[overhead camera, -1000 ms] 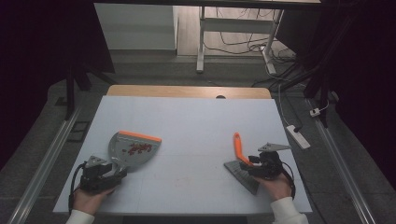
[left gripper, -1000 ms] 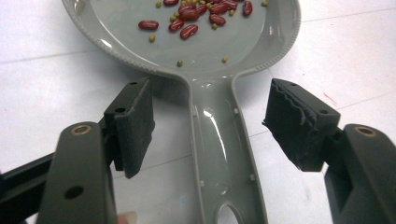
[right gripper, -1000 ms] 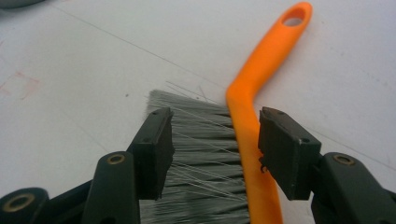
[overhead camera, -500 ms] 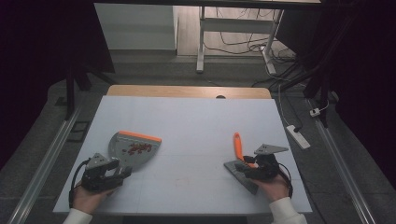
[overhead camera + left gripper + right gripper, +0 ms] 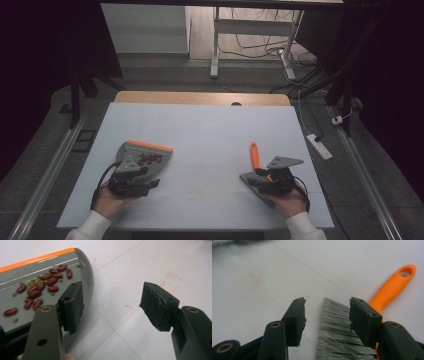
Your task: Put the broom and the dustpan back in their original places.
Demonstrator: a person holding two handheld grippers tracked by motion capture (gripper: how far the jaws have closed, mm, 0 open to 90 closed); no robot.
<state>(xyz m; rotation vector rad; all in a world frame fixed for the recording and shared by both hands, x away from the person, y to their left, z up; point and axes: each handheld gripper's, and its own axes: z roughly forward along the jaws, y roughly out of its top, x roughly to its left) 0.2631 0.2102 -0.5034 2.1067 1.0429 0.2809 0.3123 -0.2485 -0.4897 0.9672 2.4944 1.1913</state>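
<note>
L gripper open beside dustpan; R gripper closing, prob. straddling brush.

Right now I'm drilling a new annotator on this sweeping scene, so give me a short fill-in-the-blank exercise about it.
1. The dustpan holds red beans and small ____ ones.
2. The brush has grey bristles and a handle coloured ____.
3. The left gripper has its jaws apart, with bare ____ between them.
4. The brush's handle lies beside the ____ gripper.

Missing words: green; orange; table; right
</note>
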